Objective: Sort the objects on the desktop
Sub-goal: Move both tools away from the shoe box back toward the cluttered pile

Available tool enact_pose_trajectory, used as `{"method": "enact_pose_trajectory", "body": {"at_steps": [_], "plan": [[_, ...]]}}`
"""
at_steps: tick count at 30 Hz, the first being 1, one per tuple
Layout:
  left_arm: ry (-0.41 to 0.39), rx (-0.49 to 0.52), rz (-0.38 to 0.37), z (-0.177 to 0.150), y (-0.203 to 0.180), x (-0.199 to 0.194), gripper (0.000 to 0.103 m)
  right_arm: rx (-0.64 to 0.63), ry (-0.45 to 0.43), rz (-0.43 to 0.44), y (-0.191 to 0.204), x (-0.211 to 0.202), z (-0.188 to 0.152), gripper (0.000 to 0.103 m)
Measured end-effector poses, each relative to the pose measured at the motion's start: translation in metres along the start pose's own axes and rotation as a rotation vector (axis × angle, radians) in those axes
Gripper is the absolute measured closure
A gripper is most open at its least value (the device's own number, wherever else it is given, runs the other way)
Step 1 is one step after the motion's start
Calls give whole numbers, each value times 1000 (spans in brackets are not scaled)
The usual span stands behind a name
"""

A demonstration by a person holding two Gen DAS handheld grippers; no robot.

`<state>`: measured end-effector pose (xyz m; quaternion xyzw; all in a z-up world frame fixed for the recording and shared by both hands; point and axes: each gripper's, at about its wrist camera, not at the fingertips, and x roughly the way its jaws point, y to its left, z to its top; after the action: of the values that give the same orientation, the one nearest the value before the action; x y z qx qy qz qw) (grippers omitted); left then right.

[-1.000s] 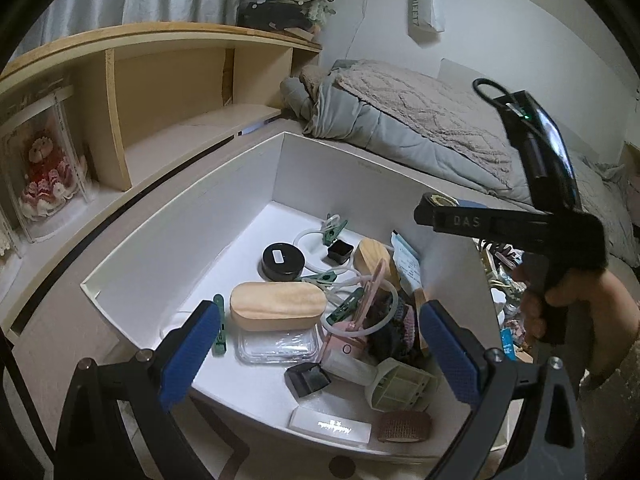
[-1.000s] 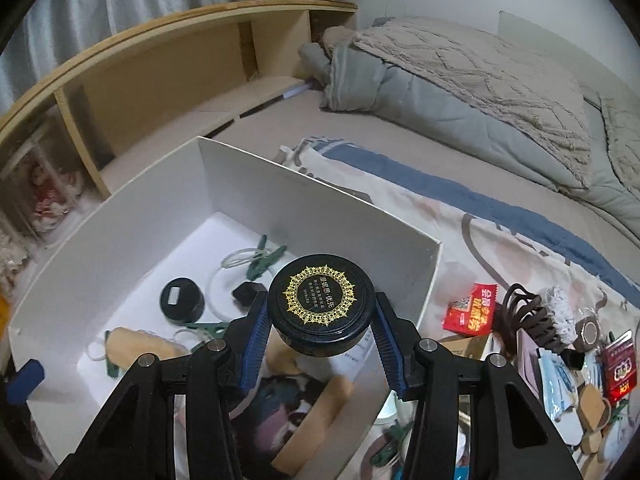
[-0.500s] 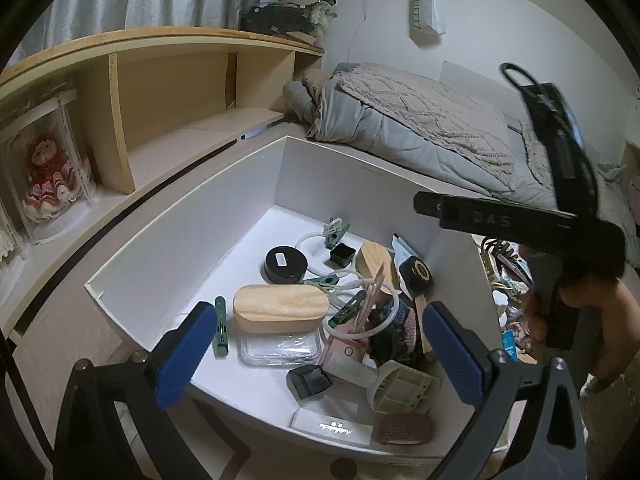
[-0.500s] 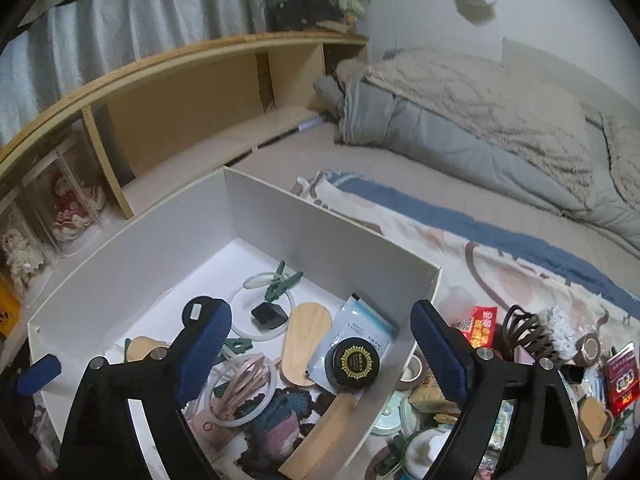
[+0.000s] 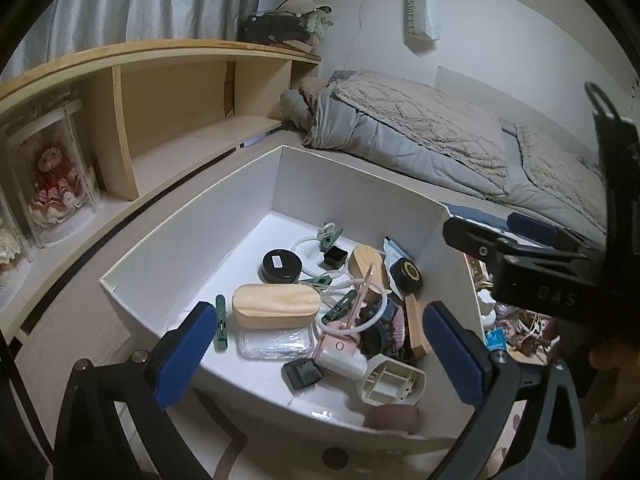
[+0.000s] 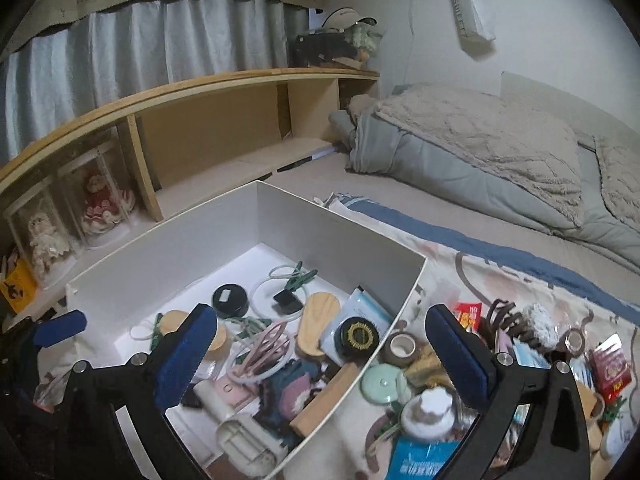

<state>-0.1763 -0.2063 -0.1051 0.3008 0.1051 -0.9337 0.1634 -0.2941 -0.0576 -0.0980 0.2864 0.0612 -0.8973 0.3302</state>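
My left gripper [image 5: 316, 344] hangs open over the white box [image 5: 192, 240]. Black gold-lidded tin [image 5: 406, 278] lies inside by the right wall. Right gripper [image 5: 520, 240] sits beyond that wall, empty.

Tin [image 6: 357, 336] in box [image 6: 340, 224], tape [image 6: 400, 346] outside.
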Motion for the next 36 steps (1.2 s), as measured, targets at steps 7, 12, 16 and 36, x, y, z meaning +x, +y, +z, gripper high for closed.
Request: {"method": "enact_pose_trajectory", "body": {"at_steps": [7,12,16,36], "plan": [[-17,6,-13,-5,-6,-21,0,21,18,0,3,-31,-9,0],[-16,4,-36,-7,-10,-35,0,4,-19,-21,6,-63,-12,0],[-28,5,-39,-8,-12,-51,0,-1,-42,-49,5,-85,-19,0],[-121,34,-128,-21,-37,-135,0,51,-105,-172,-11,-209,-74,0]]}}
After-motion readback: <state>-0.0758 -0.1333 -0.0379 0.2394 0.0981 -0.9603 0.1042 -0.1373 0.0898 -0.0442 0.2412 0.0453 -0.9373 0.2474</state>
